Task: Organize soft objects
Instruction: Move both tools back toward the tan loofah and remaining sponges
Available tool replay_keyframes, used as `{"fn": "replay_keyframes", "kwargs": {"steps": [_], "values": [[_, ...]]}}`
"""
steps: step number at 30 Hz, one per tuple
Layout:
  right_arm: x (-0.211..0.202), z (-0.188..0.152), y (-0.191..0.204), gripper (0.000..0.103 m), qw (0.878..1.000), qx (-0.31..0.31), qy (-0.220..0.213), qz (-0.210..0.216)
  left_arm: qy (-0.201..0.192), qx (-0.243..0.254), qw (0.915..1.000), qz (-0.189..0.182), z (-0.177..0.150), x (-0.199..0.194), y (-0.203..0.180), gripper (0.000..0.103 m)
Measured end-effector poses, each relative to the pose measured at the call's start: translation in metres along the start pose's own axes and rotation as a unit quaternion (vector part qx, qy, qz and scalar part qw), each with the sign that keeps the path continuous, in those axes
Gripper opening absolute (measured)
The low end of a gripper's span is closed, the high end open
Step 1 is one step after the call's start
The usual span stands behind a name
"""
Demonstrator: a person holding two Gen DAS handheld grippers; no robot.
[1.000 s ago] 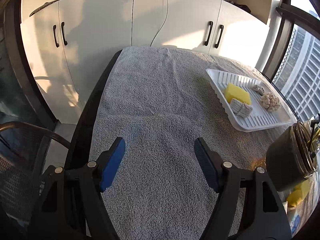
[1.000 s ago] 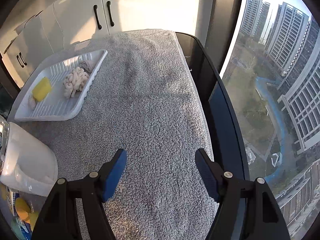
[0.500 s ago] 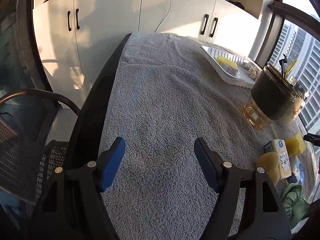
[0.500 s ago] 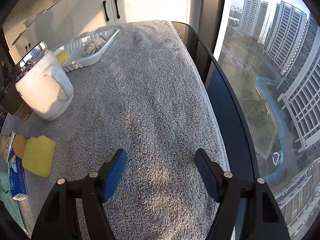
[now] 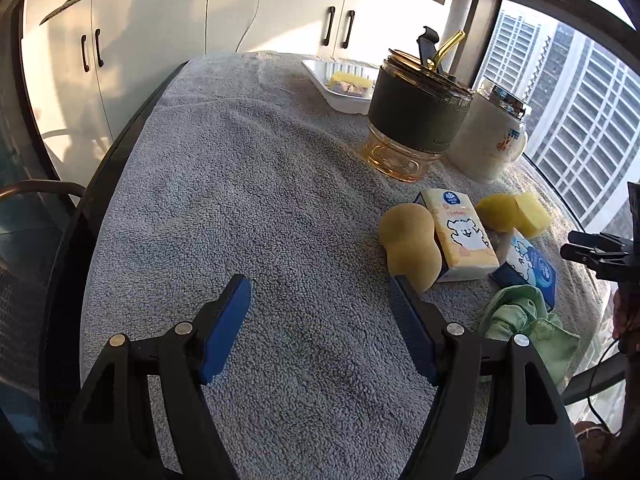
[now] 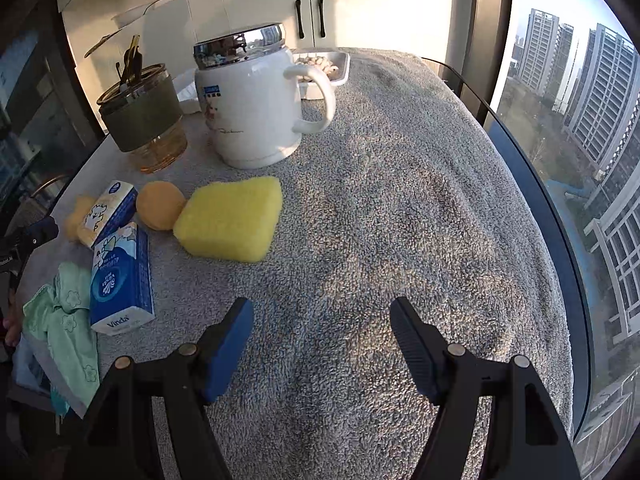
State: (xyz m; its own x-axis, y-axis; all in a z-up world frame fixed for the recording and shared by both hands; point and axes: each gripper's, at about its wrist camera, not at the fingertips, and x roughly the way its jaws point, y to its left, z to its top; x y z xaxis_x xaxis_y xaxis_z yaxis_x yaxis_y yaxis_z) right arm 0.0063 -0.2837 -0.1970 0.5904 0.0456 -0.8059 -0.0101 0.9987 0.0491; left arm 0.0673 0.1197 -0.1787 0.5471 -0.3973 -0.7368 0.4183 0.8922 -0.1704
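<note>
Well, I see a grey terry towel (image 6: 400, 208) over the desk. The white tray (image 5: 340, 92) is half hidden behind two cups — a white mug (image 6: 252, 112) and a sleeved glass (image 5: 416, 120). Nearer lie three yellow sponges (image 6: 230, 220), two tissue packs (image 6: 120, 280) and one crumpled green cloth (image 5: 528, 328). Both jaws — left gripper (image 5: 320, 300), right gripper (image 6: 322, 322) — stand half-wide, empty.

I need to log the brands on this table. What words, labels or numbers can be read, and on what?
"Vinda": on the end of the blue tissue pack.
Yellow tissue pack: a blue round logo and a cartoon, lettering too small to read.
White mug: blue label and script, blurred, unreadable.
Nothing else legible.
</note>
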Motion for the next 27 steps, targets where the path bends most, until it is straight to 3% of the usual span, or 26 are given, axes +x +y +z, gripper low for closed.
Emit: {"fn": "replay_keyframes", "kwargs": {"steps": [4, 11, 21, 24, 27], "values": [[0.003, 0.003, 0.024, 0.073, 1.0, -0.019, -0.004, 0.016, 0.013, 0.012, 0.9994, -0.031, 0.001, 0.004, -0.02, 0.07], [0.022, 0.009, 0.052, 0.073, 0.999, -0.029, -0.002, 0.032, 0.032, 0.042, 0.9985, -0.015, 0.01, 0.025, -0.045, 0.07], [0.049, 0.036, 0.066, 0.075, 0.999, -0.031, -0.012, 0.005, 0.04, 0.039, 0.9984, 0.003, 0.028, 0.046, -0.06, 0.07], [0.056, 0.044, 0.061, 0.075, 1.0, -0.023, -0.011, 0.003, 0.031, 0.039, 0.9987, -0.009, 0.03, 0.045, -0.065, 0.069], [0.06, 0.051, 0.059, 0.068, 1.0, -0.027, -0.013, -0.002, 0.024, 0.049, 0.9984, -0.018, 0.032, 0.042, -0.072, 0.065]]}}
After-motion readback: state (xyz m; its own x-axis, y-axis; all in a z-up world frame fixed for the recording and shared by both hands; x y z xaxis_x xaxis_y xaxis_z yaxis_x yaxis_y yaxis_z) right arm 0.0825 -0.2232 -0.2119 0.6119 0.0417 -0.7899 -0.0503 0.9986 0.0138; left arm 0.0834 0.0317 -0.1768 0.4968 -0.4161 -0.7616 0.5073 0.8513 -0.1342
